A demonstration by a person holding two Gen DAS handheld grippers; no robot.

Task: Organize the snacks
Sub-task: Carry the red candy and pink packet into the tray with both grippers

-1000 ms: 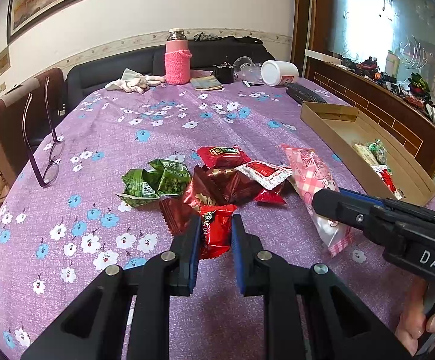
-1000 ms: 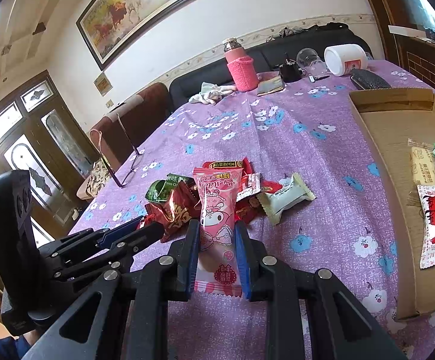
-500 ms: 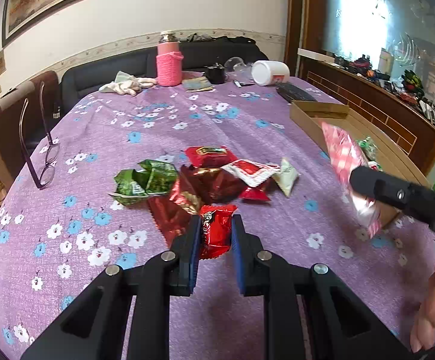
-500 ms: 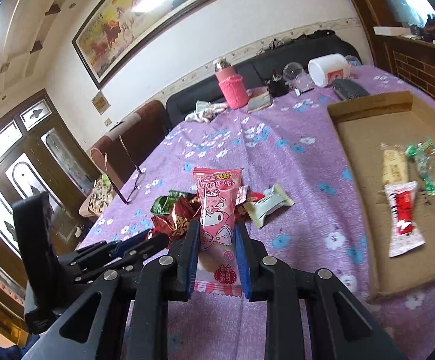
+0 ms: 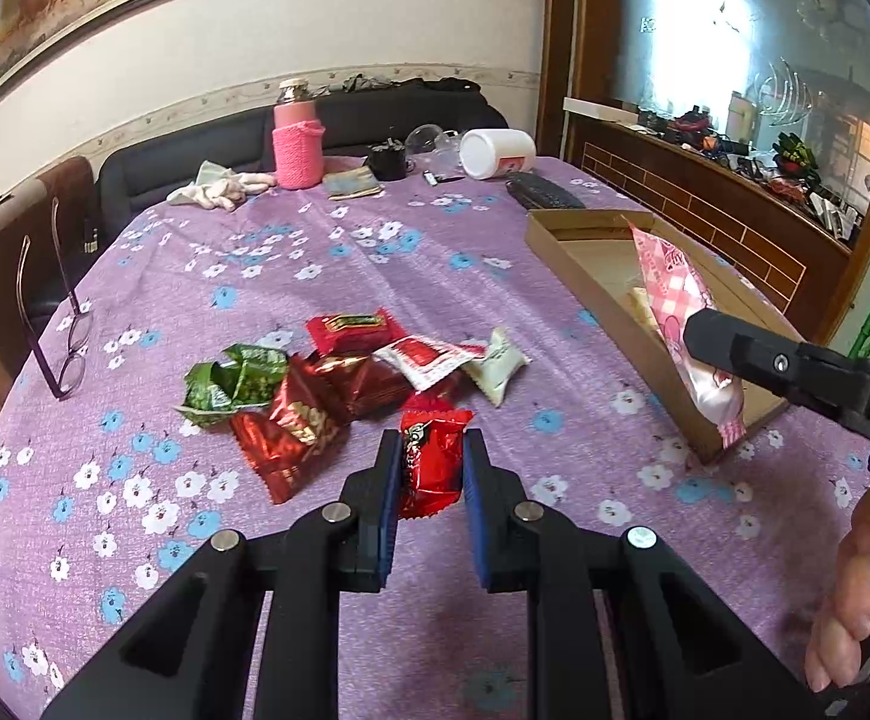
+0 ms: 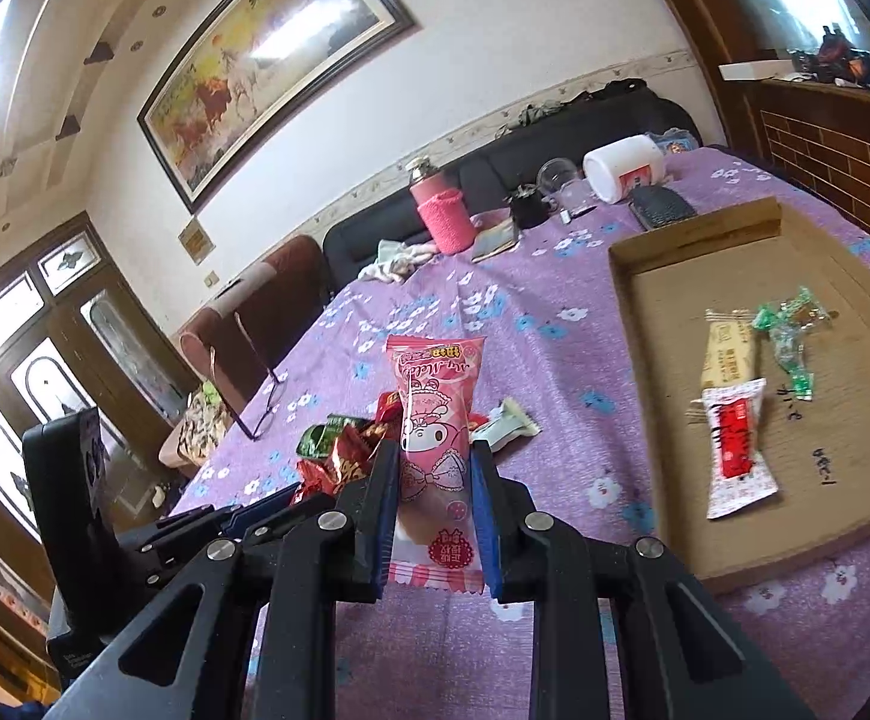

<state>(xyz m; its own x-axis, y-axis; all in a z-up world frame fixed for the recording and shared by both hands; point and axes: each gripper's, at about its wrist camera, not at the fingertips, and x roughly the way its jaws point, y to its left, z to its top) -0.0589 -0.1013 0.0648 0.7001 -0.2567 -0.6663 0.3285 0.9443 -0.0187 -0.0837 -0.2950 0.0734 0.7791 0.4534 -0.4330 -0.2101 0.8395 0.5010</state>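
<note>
My left tongs (image 5: 432, 468) clamp a red packet (image 5: 430, 461); my right tongs (image 6: 435, 474) clamp a pink packet (image 6: 437, 420), the cardboard tray (image 6: 663, 312) to their right.
</note>
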